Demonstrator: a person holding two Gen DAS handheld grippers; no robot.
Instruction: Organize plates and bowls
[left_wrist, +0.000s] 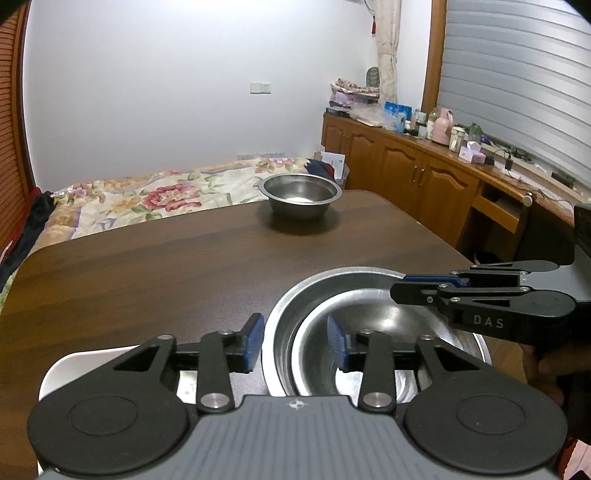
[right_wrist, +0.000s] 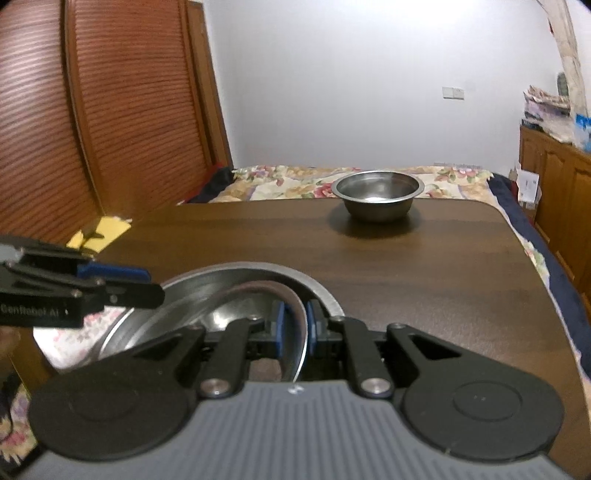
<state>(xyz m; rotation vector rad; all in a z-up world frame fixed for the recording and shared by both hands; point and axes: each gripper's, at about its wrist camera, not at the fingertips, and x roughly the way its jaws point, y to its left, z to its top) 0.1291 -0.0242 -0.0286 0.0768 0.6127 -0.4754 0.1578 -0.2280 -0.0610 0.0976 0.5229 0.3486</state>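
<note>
A small steel bowl (left_wrist: 301, 196) stands alone at the table's far side; it also shows in the right wrist view (right_wrist: 376, 194). Near me a steel bowl (left_wrist: 376, 332) sits inside a wider steel plate (left_wrist: 284, 314). My left gripper (left_wrist: 295, 341) is open, its jaws straddling the near-left rims of the plate and bowl. My right gripper (right_wrist: 294, 329) is shut on the inner bowl's rim (right_wrist: 295, 314); the plate (right_wrist: 314, 284) lies around it. The right gripper shows side-on at the bowl's right rim in the left wrist view (left_wrist: 410, 284).
A dark wooden table (left_wrist: 147, 273) carries everything. A white plate (left_wrist: 74, 365) lies under my left gripper at the near-left edge. A flowered bed (left_wrist: 147, 195) lies beyond the table. Wooden cabinets (left_wrist: 424, 173) with clutter stand right. A slatted wardrobe (right_wrist: 110, 110) stands left.
</note>
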